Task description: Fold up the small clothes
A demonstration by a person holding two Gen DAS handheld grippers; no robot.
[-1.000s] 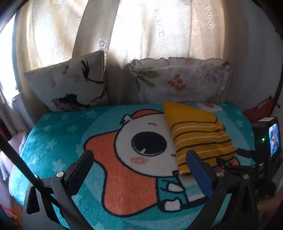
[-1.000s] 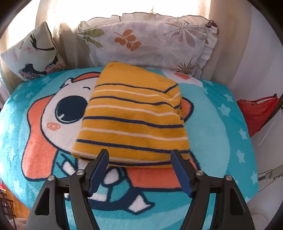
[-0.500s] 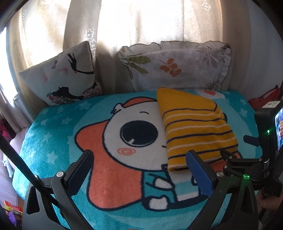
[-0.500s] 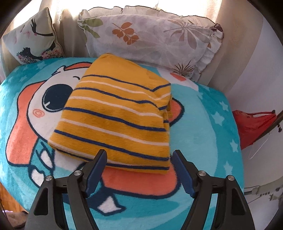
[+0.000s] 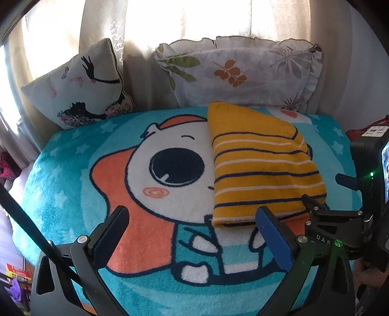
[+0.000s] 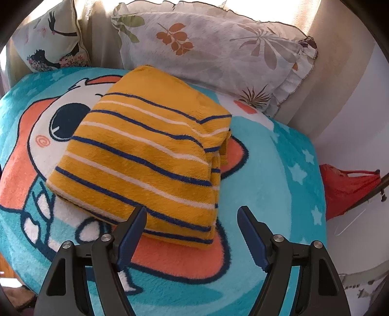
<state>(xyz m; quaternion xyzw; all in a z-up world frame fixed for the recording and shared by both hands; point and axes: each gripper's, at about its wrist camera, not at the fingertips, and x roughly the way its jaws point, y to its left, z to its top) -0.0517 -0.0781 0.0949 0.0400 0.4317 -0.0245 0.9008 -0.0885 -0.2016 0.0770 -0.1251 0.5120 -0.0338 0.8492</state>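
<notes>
Both grippers are tipped steeply down toward the blanket [image 5: 73,170], neither holding anything; the left gripper [image 5: 192,218] has its jaws spread wide with only the cartoon print between them, its right-hand finger [image 5: 272,233] sitting just in front of the near edge of the folded garment [image 5: 262,167] in that view, whether it touches I can't tell; the right gripper [image 6: 192,218] is also wide open, jaws empty, hovering over the near right corner of the same yellow striped piece [image 6: 145,155], with its left finger [image 6: 132,231] overlapping the near hem in the picture and its right finger [image 6: 252,238] over bare blanket; from the left wrist camera you can see the right gripper's body and its little screen [image 5: 384,175] off at the right edge, with a bit of the person's hand [image 5: 367,274] below it; the garment lies folded into a compact block, yellow with navy and white stripes, on the right half of the teal cartoon blanket, partly covering the character's face; behind it leans a leaf-print pillow [image 6: 218,48] and, further left, a smaller cushion with a bird print [image 5: 80,85] against the curtain [image 5: 194,19]; something red [image 6: 347,189] sits off the blanket's right edge.
</notes>
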